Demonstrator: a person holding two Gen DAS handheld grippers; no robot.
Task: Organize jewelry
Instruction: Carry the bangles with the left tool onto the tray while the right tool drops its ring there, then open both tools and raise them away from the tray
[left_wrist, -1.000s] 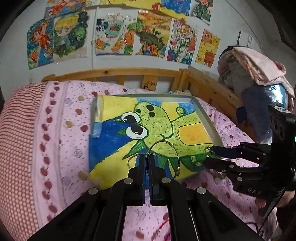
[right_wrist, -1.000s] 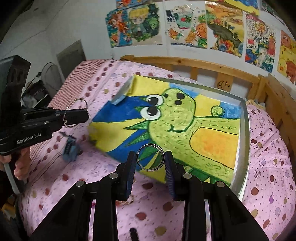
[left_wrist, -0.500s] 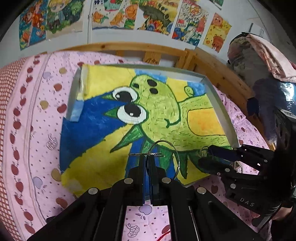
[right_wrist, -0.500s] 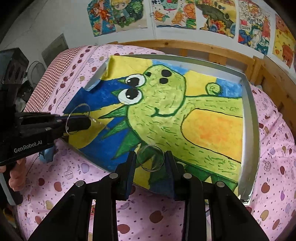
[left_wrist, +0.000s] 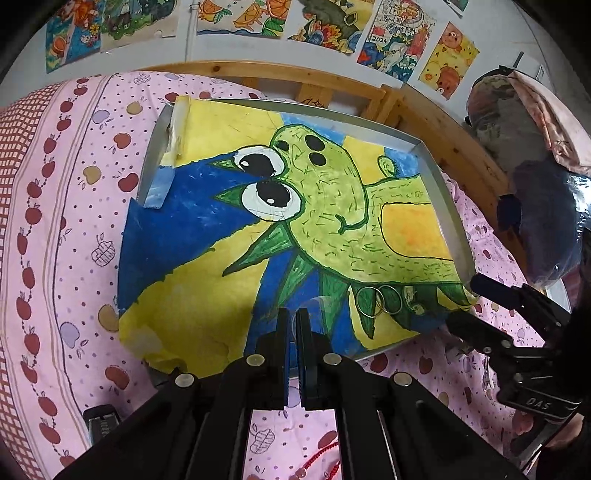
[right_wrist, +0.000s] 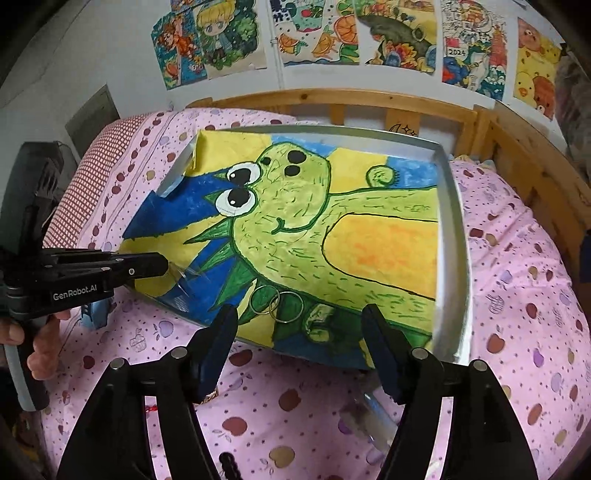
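Observation:
A shallow metal tray (left_wrist: 447, 206) (right_wrist: 452, 221), lined with a painted green dinosaur sheet, lies on the bed. Two thin silver rings (left_wrist: 380, 300) (right_wrist: 277, 302) rest side by side on the sheet near the tray's front edge. My right gripper (right_wrist: 300, 314) (left_wrist: 463, 301) is open just in front of them, its fingers spread wide and holding nothing. My left gripper (left_wrist: 293, 314) (right_wrist: 164, 264) hovers over the tray's front left part. It is shut on another silver ring (right_wrist: 184, 275), which shows only as a faint blur at its tips.
The tray sits on a pink apple-print bedspread (left_wrist: 74, 221), with a wooden bed rail (right_wrist: 332, 101) behind it. A pile of clothes (left_wrist: 535, 118) is at the right. A red cord (left_wrist: 321, 458) and a small blue object (right_wrist: 96, 314) lie in front of the tray.
Both grippers came down closer to the tray. The right gripper opened and let its rings go onto the painted sheet. The left gripper stays shut on its ring.

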